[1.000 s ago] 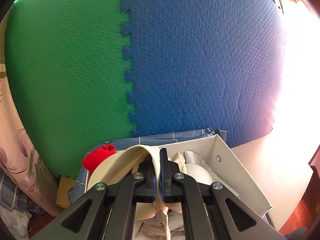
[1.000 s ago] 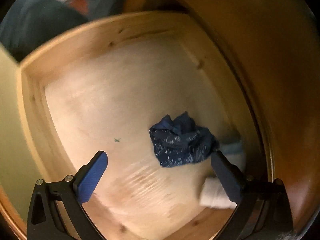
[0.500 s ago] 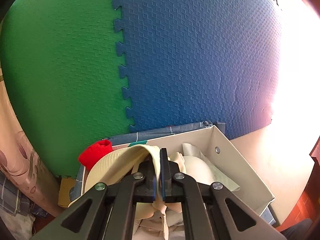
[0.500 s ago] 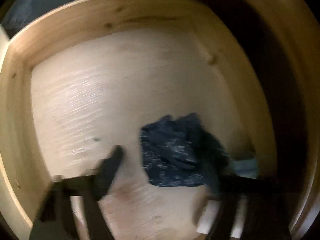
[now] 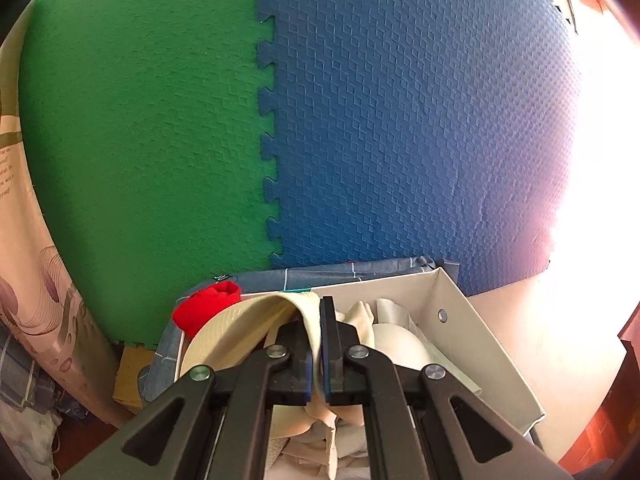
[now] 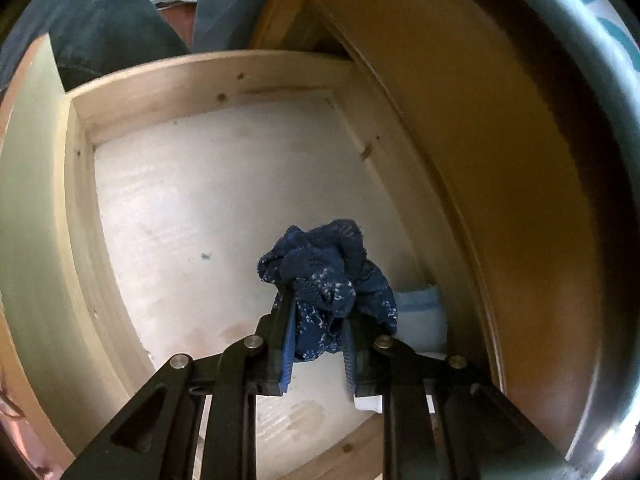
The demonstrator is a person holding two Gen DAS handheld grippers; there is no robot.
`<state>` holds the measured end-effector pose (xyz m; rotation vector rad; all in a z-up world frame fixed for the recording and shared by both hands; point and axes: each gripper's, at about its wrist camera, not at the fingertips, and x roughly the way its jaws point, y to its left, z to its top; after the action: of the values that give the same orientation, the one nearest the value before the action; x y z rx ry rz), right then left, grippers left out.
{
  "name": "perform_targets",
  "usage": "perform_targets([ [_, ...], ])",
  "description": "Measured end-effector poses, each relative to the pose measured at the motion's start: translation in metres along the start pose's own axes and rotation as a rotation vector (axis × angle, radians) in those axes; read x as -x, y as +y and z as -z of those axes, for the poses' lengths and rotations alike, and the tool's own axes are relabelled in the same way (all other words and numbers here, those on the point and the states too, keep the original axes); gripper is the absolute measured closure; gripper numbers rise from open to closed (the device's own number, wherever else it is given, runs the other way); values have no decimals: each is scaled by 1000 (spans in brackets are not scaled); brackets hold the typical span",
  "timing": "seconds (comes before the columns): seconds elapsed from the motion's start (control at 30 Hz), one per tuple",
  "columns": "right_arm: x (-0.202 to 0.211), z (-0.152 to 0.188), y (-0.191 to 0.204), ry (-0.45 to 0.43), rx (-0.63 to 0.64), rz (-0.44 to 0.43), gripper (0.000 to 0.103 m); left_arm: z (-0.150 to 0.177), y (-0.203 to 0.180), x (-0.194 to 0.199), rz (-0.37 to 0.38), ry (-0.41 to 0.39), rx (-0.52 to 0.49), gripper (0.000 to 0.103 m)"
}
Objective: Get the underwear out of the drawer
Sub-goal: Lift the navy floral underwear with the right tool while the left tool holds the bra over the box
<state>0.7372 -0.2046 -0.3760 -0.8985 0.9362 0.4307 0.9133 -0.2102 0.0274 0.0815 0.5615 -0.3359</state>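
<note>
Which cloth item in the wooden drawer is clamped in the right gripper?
The crumpled dark blue patterned underwear, bunched between the right gripper pads; the pale blue folded cloth lies untouched behind it.

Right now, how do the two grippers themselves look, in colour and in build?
Both are matte black linkage frames with triangular cut-outs and round silver pivot pins. The left gripper has slim flat black fingers; a thin blue edge shows on the right one. The right gripper has blue ribbed pads on the inner faces of its fingers. No cables, markings, hands or sleeves are visible.

Green foam mat (image 5: 140,140) interlocked with blue foam mat (image 5: 420,128); red cloth (image 5: 204,308) beside white box (image 5: 472,344)
</note>
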Motion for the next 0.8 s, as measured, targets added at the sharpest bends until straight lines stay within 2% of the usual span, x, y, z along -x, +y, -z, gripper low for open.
perform_targets([
  [0.1,-22,-3,1,49,-38,-112,85,2,-3,1,-1,1,-14,101],
  [0.13,-32,-1,1,83,-47,-125,84,2,-4,1,2,1,-10,101],
  [0.17,-41,0,3,113,-41,-137,81,2,-4,0,7,3,-3,101],
  [0.23,-50,0,5,116,-37,-142,66,2,-5,-1,15,8,1,101],
  [0.3,-66,-2,12,177,-26,-122,25,3,-7,-2,17,9,-15,101],
  [0.33,-72,-3,17,190,-2,-82,15,4,-9,-3,17,10,-26,101],
  [0.37,-76,-3,24,194,22,-37,0,4,-9,-3,18,12,-32,101],
  [0.43,-90,-1,36,249,56,-15,2,4,-9,-4,21,11,-32,101],
  [0.5,-94,0,37,241,35,-44,1,5,-8,-4,21,12,-31,101],
  [0.6,-112,8,16,250,-109,-196,1,5,-8,-5,19,17,-31,101],
  [0.67,-119,6,16,219,-124,-261,2,6,-9,-4,17,20,-28,101],
  [0.73,-123,2,12,216,-137,-338,30,6,-8,-3,15,24,-20,101],
  [0.77,-123,0,12,191,-138,-363,61,6,-8,-4,17,29,-17,101],
  [0.8,-120,-4,19,173,-114,-335,70,5,-8,-4,14,31,-14,101],
])
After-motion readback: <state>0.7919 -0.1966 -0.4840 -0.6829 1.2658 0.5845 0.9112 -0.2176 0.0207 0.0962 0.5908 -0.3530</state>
